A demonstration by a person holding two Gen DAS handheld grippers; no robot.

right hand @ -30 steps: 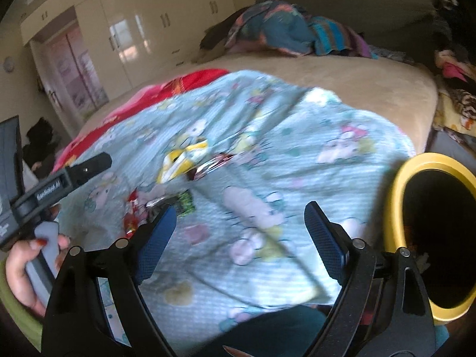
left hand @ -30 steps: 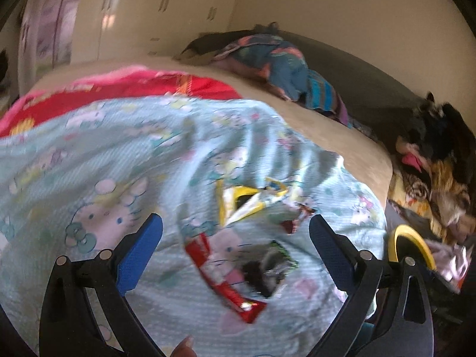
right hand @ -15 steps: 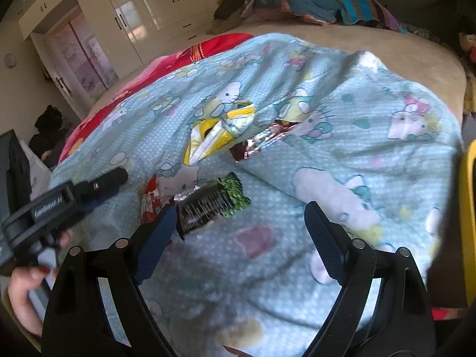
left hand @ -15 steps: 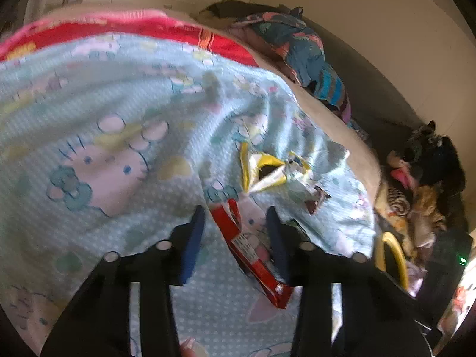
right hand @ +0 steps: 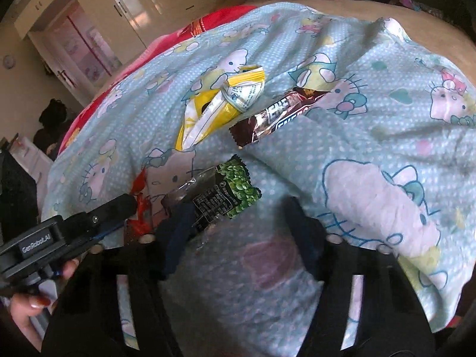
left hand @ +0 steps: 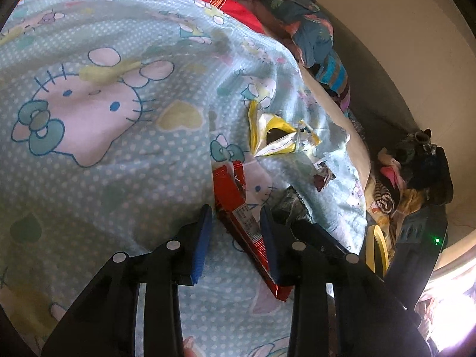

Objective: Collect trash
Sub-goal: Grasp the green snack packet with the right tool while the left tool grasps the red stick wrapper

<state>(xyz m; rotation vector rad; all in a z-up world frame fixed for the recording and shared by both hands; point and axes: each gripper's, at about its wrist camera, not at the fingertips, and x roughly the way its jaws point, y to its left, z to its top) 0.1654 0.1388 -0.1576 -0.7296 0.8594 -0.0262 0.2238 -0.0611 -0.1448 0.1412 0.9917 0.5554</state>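
Note:
Several wrappers lie on a light-blue cartoon-cat blanket [left hand: 89,160]. My left gripper [left hand: 236,232] is down on the blanket, its blue pads against both edges of a long red wrapper [left hand: 235,208], shut on it. It also appears at the left of the right wrist view as the left gripper [right hand: 119,205], over the red wrapper [right hand: 139,205]. My right gripper [right hand: 238,232] is blurred and its jaws are closing. A green-and-black wrapper [right hand: 226,193] rests with its near end against the left finger, and blanket fills the gap. Beyond lie a yellow-white wrapper [right hand: 220,104] and a brown-silver wrapper [right hand: 276,113].
A yellow-rimmed bin [left hand: 376,247] stands beside the bed at the right. A heap of clothes [left hand: 416,172] lies past it. Folded bedding [left hand: 312,35] sits at the bed's far end. Cream wardrobes [right hand: 134,6] line the far wall. A hand [right hand: 26,306] holds the left gripper's handle.
Both grippers came down toward the blanket. The left jaws narrowed from wide open onto the red wrapper. The right gripper slid over to the green-and-black wrapper and its jaws drew closer together.

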